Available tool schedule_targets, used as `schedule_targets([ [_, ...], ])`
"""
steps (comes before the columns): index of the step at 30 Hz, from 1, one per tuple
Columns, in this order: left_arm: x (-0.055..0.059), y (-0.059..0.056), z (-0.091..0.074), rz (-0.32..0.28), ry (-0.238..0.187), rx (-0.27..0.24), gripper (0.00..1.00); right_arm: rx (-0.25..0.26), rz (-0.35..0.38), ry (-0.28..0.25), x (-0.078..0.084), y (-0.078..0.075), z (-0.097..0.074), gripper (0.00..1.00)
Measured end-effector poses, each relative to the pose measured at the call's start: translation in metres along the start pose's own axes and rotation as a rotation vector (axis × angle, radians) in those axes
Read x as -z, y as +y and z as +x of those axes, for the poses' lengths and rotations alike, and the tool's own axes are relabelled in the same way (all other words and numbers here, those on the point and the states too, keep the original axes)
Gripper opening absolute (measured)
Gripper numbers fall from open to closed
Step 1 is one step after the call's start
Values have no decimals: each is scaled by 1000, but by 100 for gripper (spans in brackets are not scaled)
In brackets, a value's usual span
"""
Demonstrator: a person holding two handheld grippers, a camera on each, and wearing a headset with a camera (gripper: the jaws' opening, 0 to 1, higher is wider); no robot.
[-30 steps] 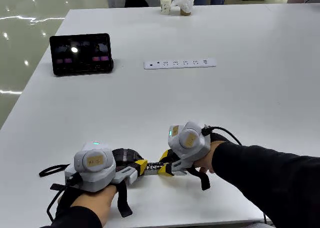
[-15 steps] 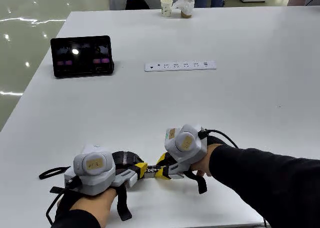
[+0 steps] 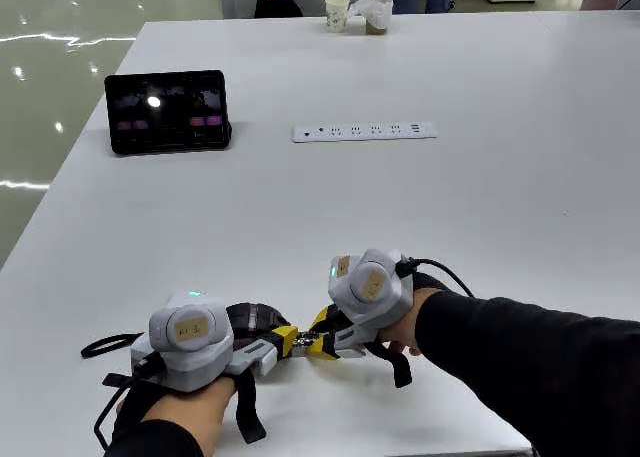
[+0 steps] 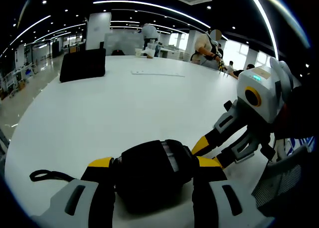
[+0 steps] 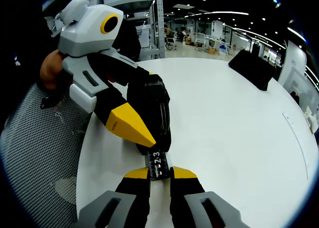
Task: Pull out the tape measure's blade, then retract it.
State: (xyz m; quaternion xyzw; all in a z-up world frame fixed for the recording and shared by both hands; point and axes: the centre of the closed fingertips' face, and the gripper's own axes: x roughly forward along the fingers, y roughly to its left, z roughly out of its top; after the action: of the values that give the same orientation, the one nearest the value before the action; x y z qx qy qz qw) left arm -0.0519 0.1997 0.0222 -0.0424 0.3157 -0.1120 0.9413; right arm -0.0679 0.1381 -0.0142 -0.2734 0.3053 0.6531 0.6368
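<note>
The black tape measure (image 4: pixel 154 175) sits on the white table (image 3: pixel 450 207), close to the edge nearest the person. The left gripper (image 3: pixel 272 343) squeezes the case between its two yellow-tipped jaws, one on each side. A short bit of blade (image 5: pixel 157 164) sticks out, with numbers on it. The right gripper (image 5: pixel 159 174) pinches the end of that blade between its jaws, almost tip to tip with the left one. Past the grippers there is lots of bare table. Far off lie a white power strip (image 3: pixel 364 132) and a dark tablet (image 3: pixel 167 110) near the left edge. A paper cup (image 3: pixel 338 12) stands at the far edge.
</note>
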Motion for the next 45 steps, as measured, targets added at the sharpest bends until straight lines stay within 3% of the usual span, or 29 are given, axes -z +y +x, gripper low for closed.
schedule_targets([
  [45,0,-1,-1,-3,-2,6,57,-22,-39,6,-11,3,10,12],
])
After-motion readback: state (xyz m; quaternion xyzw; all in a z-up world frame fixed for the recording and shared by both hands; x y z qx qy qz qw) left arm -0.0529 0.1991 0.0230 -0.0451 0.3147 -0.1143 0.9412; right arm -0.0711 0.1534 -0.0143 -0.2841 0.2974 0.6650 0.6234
